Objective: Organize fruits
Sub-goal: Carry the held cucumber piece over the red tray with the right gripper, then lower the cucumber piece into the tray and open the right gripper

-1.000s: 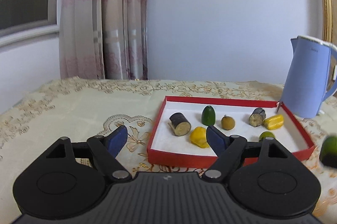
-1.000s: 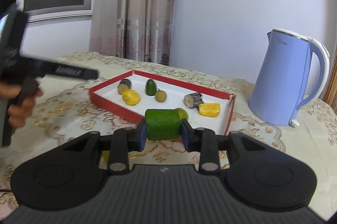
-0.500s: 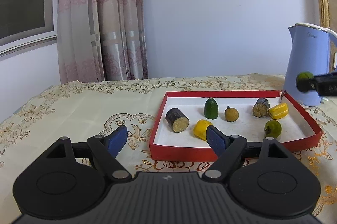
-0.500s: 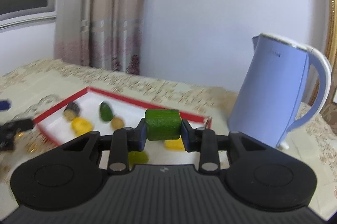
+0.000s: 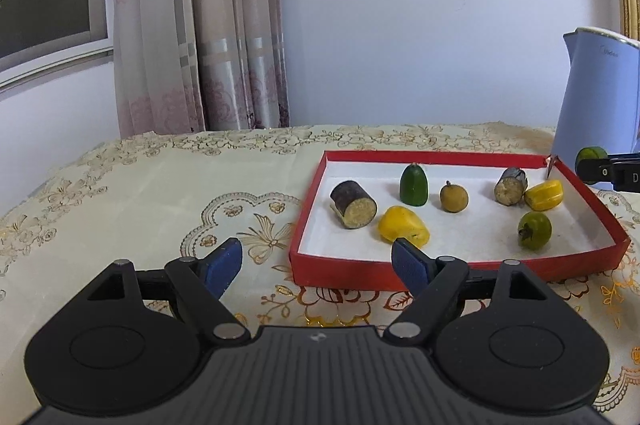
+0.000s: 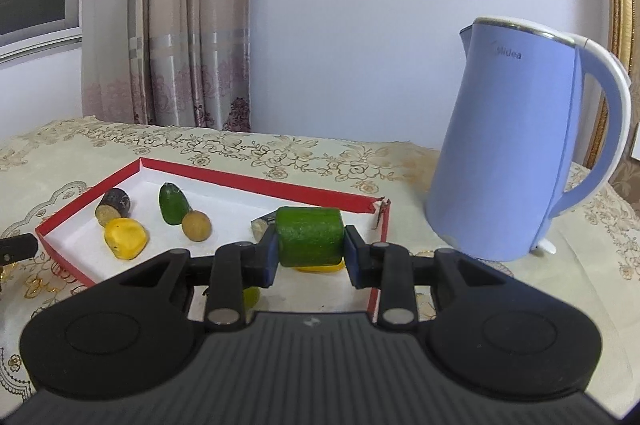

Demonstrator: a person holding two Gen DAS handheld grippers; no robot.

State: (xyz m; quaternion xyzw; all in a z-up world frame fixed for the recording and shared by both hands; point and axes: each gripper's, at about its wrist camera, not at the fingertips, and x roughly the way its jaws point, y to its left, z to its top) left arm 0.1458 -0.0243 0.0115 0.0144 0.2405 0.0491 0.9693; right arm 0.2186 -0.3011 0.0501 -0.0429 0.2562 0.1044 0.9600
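Right gripper: blue pads clamped on both flat ends of a green cucumber chunk, a short cylinder with rough, pebbled skin. The chunk is held off the surface, above the near right part of the red tray; in the left wrist view the same chunk shows at the tray's far right corner, in front of the kettle.

Left gripper: jaws stand wide apart, nothing between the blue pads; it sits just in front of the tray's near wall, over the tablecloth.

Tray: shallow cardboard box, red walls, white matte floor, resting on cream cloth with gold floral embroidery.

Contents, placed relative to the tray:
- 1 dark-skinned sugarcane section, cylinder with fibrous pale cut face, left side.
- 1 glossy green dome-shaped piece, upright, toward the far wall.
- 1 round brown longan, dull skin, centre.
- 1 smooth yellow lump, near wall.
- 1 smaller sugarcane section, right, touching a yellow ridged piece.
- 1 round green fruit, near right corner.

Pale blue plastic kettle, white-edged handle, stands just right of the tray.
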